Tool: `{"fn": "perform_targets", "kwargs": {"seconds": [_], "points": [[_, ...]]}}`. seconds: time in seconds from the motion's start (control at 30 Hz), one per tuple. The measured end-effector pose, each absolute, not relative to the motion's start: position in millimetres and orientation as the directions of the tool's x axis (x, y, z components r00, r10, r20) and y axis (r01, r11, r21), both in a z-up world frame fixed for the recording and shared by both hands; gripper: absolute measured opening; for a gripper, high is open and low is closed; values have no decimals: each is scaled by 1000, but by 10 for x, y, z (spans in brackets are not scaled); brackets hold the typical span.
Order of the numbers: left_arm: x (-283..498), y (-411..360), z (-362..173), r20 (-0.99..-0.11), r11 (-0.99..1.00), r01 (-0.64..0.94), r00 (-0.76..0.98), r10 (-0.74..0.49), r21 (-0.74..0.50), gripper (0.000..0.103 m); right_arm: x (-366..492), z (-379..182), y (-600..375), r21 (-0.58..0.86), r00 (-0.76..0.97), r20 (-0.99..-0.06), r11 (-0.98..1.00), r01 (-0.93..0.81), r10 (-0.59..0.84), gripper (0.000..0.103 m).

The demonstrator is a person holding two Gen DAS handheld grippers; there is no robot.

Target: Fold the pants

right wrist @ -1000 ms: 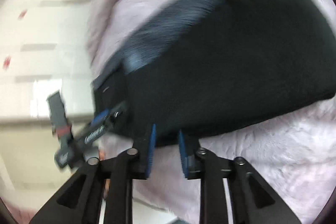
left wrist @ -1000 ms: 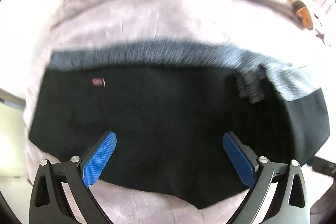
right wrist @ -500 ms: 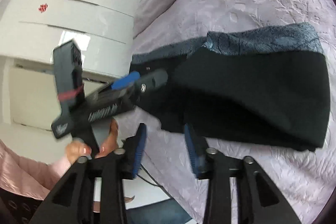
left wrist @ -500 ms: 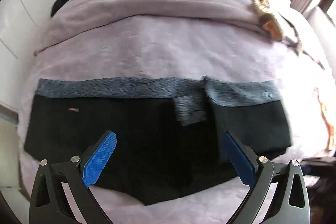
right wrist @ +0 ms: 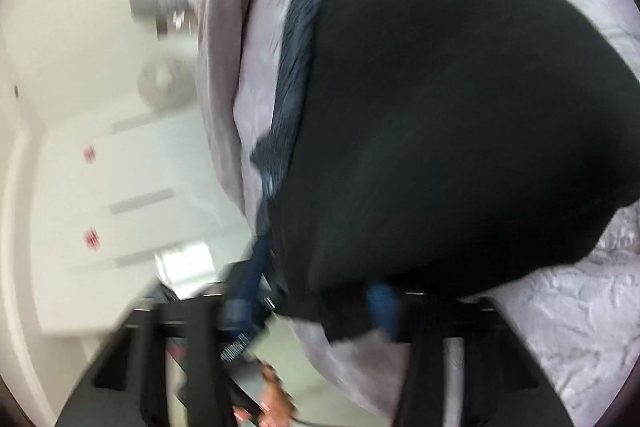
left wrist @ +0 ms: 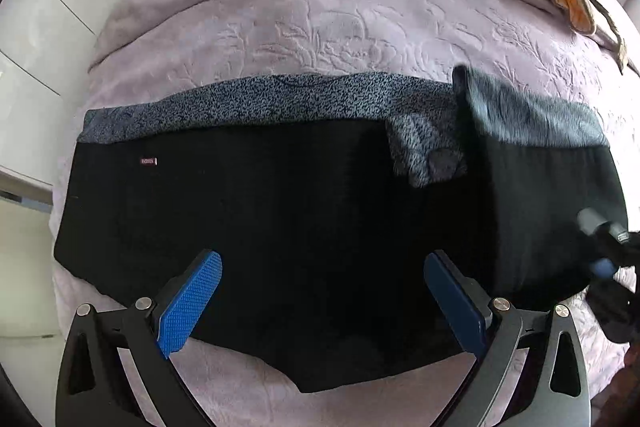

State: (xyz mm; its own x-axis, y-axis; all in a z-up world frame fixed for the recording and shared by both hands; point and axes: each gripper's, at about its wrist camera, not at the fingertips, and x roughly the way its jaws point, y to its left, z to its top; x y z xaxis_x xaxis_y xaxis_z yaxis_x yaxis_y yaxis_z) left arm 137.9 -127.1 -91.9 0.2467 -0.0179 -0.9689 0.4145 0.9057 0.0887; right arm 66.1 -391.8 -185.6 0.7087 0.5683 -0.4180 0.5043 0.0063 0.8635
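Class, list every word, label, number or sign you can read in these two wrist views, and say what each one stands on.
No text here can be read.
Small red tag on the black pants: lettering too small to read.
Two red marks on the white cabinet doors: blurred, unreadable.

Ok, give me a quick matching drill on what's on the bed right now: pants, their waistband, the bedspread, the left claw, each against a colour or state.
Things:
1. pants
2. waistband
3. bedspread
4. left claw

Descriptions:
A. lilac with a raised leaf pattern
B. open, blue pads spread wide
C. black, spread across the bed
D. speckled blue-grey strip

Pairs: 1-C, 2-D, 3-A, 4-B
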Motion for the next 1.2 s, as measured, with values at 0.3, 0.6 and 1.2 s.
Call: {"fn": "perform_targets", "kwargs": {"seconds": [0.3,0.6,1.2], "points": [[1479,-1092,-945,-964,917,380,264,17,121,102,885,-1686,-3490,850,563,-491,226,475,664,5],[1512,-951,-778,-961,933,348,276,-14,86,102,976,-1666,-3310,809,399,-559,370,457,727,41],[1420,-1809,-1351,-977,906,406,113,-179,-119,103,1216,-1397,-3961,586,424,-795,731,349,434,37]]}}
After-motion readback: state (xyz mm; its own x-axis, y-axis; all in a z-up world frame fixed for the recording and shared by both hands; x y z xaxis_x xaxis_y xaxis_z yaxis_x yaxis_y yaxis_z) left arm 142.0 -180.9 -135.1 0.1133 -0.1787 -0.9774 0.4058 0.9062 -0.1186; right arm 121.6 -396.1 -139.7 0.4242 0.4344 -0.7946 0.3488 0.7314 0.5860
